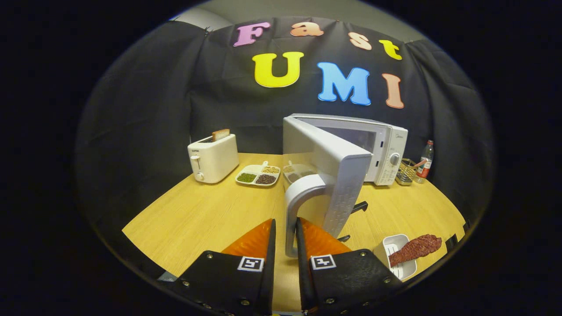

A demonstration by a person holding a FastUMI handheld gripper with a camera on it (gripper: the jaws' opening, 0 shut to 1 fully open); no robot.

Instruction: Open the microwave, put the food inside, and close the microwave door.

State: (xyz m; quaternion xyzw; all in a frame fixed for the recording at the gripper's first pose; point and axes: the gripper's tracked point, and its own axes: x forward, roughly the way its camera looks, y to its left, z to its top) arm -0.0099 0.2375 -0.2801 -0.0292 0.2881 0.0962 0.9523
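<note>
1. Two fingers of the gripper (286,235) close on the handle (295,206) of the microwave door (333,175), which is swung open.
2. Microwave (377,147) stands beyond, on the wooden table (197,215).
3. Food (415,248) lies across a white tray (397,243), right of the fingers.

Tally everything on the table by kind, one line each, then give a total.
Appliances: 2, the microwave with its door open and the toaster.
Dishes and holders: 3, the divided plate, the white dish and the wire basket.
Food: 1, the piece of meat.
Bottles: 1, the bottle.
Total: 7.
The gripper is shut on the door handle.
</note>
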